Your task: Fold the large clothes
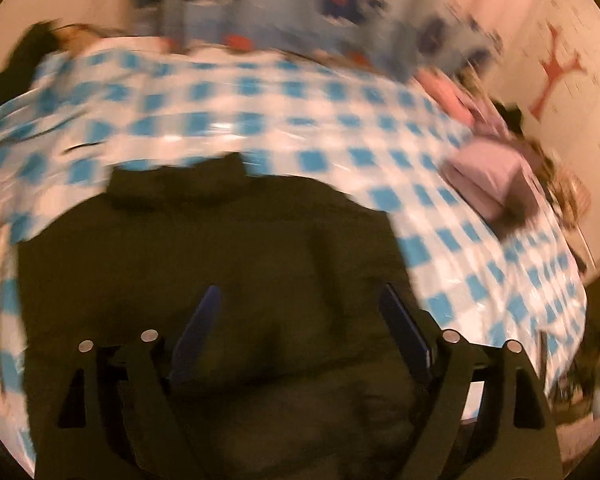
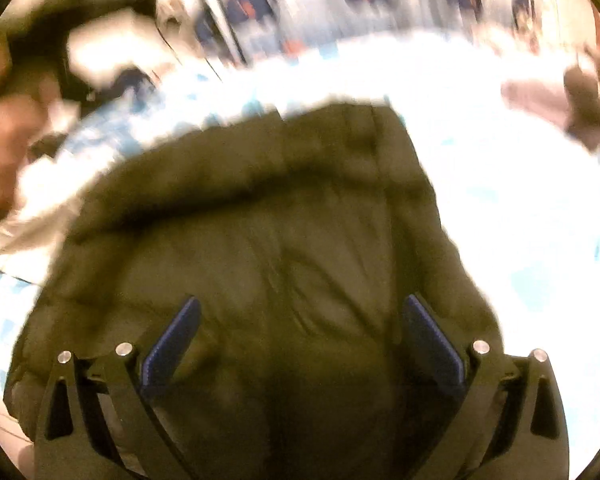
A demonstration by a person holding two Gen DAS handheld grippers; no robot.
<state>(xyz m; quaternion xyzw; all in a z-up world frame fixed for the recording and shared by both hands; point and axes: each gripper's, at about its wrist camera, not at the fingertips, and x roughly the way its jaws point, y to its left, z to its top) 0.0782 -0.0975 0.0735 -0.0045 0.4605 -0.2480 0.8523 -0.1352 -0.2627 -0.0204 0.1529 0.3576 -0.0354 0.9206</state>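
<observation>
The left gripper (image 1: 300, 320) and right gripper (image 2: 300, 332) are held with jaws wide and empty just above the dark olive jacket (image 1: 204, 264), which is spread on the blue-checked cover (image 1: 340, 120), collar pointing away from both. A folded pink pile (image 1: 488, 176) lies well right of the jacket.

The left tongs (image 1: 300, 320) have black angular linkage arms, each side carrying two round silver pivot pins, and two flat dark-blue fingers (image 1: 198, 332) set just inside those pins. The right tongs (image 2: 300, 332) look the same: black arms, four silver pins, blue fingers (image 2: 172, 340) inside them.
</observation>
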